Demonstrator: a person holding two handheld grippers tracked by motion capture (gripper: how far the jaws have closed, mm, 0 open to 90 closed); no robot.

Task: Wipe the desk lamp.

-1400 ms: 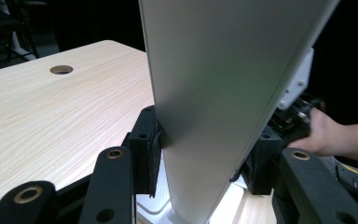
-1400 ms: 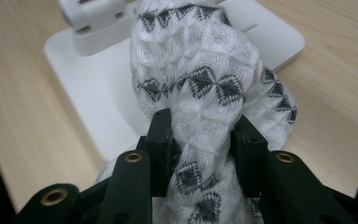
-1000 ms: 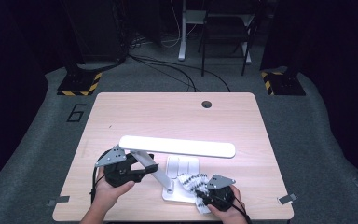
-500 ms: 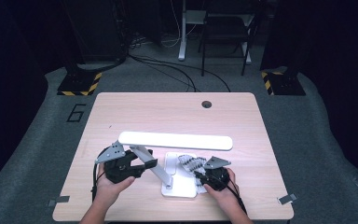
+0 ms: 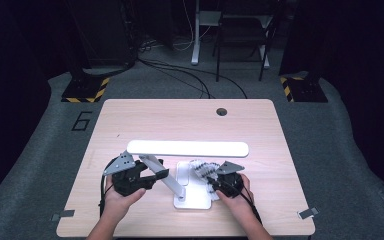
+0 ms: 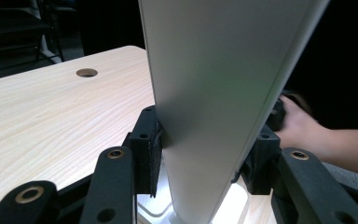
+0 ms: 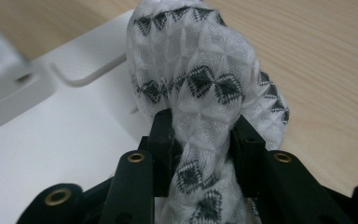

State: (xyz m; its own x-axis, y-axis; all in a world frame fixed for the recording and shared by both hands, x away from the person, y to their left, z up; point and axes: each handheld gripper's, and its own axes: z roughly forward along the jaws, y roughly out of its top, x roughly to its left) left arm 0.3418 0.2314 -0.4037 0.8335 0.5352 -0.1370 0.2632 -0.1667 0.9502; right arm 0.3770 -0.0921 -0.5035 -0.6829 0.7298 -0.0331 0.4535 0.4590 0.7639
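Here we see the left gripper (image 5: 152, 172) pinching the arm (image 6: 214, 107) of the white desk lamp (image 5: 187, 148) near the table's (image 5: 130, 115) front edge; the right gripper (image 7: 200, 135) squeezes a patterned cloth (image 7: 200, 70) (white with black diamonds) pressed on the lamp's base (image 7: 51, 154).

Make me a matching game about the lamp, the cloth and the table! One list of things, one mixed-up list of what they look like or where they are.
Things:
1. lamp arm
2. patterned cloth
3. lamp base
4. table

Descriptions:
A. flat white plate lying on the wood
B. light wood with a round hole near the far edge
C. clamped by the left gripper
D. white with black diamonds, bunched in the right gripper

Pairs: 1-C, 2-D, 3-A, 4-B
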